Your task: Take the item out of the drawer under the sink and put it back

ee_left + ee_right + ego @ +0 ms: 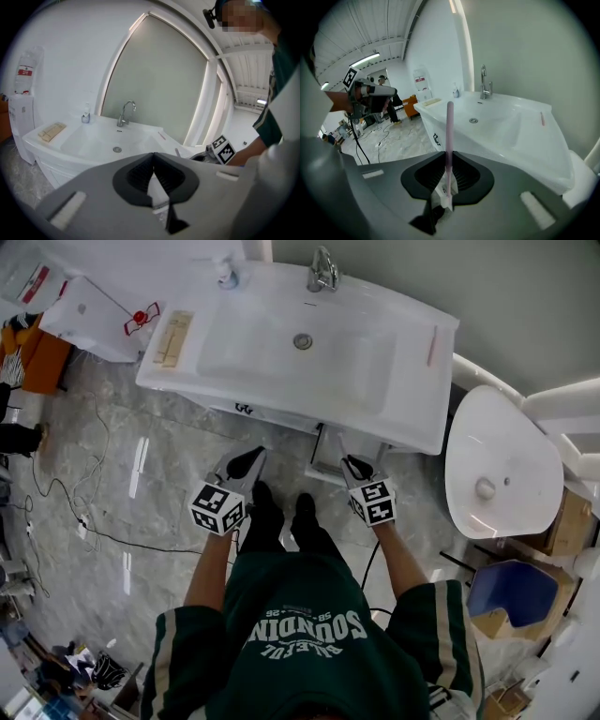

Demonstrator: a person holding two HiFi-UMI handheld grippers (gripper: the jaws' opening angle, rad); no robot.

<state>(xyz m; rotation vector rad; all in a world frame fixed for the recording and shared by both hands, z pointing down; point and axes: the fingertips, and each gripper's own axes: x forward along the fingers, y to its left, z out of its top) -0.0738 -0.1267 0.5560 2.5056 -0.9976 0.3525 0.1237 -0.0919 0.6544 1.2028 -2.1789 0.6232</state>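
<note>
Two hand-held grippers were held out low in front of the person, just short of the sink [394, 413]. The right hand-held gripper [449, 153] was clamped on the task's item, a thin pink stick [449, 131] with a white end caught between the jaws. Its long shaft stood up and away from them toward the basin. The left hand-held gripper [153, 153] had its jaws brought together at the tips with nothing between them. Under the sink's front edge, between the two grippers in the head view, a pale box [328, 451] jutted out. It looked like the drawer, pulled partly open, though its inside could not be made out. A second stick [432, 345] of similar colour lay on the sink's right ledge, well apart from both grippers. Judging from this, the taking-out half was done and the return was in hand. The next move would call for lowering the right gripper toward the drawer and tilting the stick so its long shaft cleared the sink's edge. It would then be laid inside before the jaws were let apart. The empty left gripper seemed free to steady or push the drawer afterwards.
</note>
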